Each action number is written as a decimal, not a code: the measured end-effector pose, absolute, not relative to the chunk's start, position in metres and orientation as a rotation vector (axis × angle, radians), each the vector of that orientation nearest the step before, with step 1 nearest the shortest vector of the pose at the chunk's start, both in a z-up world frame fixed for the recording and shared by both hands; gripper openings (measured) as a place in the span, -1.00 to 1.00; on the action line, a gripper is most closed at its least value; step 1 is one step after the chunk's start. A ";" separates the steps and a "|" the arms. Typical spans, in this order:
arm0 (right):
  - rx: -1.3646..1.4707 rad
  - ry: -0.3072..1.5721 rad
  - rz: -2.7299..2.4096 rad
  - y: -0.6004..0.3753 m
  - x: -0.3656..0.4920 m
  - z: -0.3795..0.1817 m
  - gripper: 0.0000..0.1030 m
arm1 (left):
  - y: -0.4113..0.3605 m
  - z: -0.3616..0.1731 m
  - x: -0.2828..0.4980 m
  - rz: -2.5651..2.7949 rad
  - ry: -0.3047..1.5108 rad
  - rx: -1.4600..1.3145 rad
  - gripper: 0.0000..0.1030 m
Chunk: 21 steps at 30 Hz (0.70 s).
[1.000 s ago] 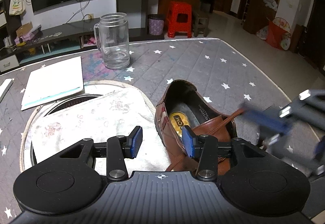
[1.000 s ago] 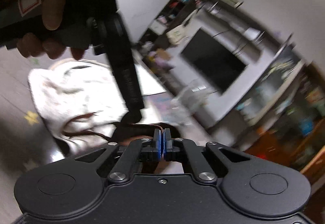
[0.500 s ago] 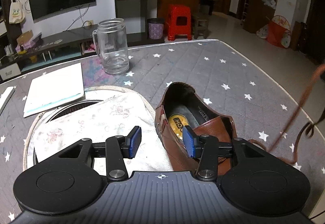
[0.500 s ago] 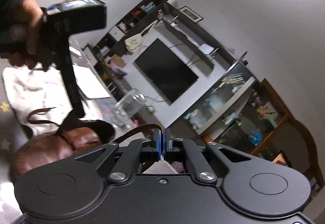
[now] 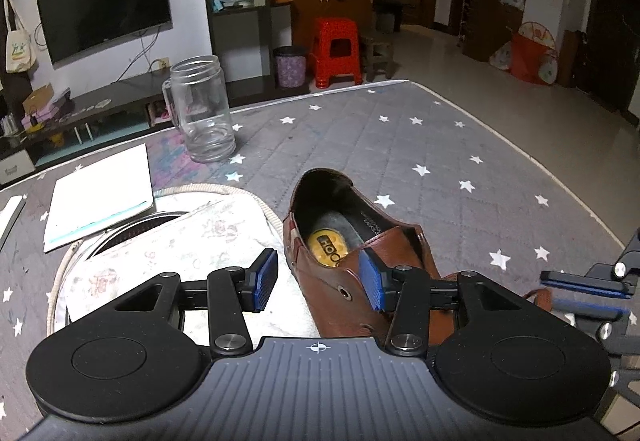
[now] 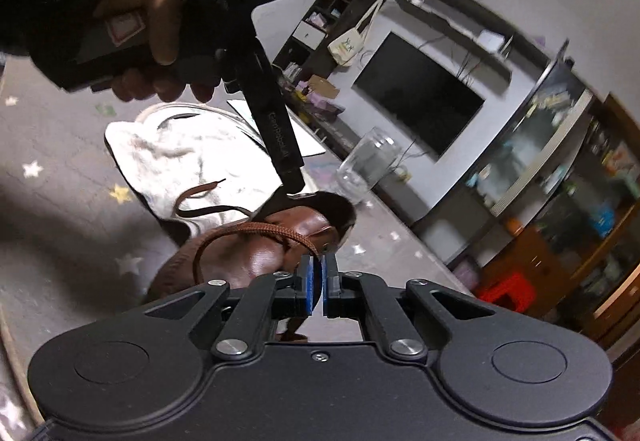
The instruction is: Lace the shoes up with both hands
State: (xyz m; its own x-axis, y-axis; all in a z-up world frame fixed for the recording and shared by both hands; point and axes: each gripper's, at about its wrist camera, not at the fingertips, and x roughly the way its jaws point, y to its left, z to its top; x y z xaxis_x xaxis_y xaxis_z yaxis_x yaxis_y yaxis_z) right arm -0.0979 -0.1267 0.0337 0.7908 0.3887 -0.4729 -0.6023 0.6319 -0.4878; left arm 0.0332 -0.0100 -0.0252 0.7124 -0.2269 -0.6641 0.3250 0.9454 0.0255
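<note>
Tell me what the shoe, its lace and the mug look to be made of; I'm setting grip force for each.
Shoe: probably smooth polished brown leather, since it shows a soft sheen and creases.
Lace: brown braided cord, likely textile; its woven texture shows where the right gripper pinches it.
Mug: clear glass by its look, though clear plastic cannot be ruled out; the room shows through it.

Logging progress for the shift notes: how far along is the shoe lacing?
Early. The brown shoe shows an empty eyelet, so little looks threaded. In hand: the right gripper pinches the brown lace; the left gripper, jaws open, straddles the shoe's side. Remaining: threading the eyelets and tying.
</note>
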 end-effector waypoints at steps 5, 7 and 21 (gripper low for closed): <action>-0.645 0.383 0.643 -0.128 -0.097 0.044 -0.65 | -0.015 -0.021 0.031 -0.302 0.708 0.176 -0.09; -0.632 0.403 0.676 -0.129 -0.096 0.049 -0.64 | -0.017 -0.019 0.029 -0.301 0.700 0.188 -0.09; -0.510 0.441 0.573 -0.140 -0.057 0.036 -0.63 | -0.036 -0.020 0.026 -0.353 0.699 0.222 -0.08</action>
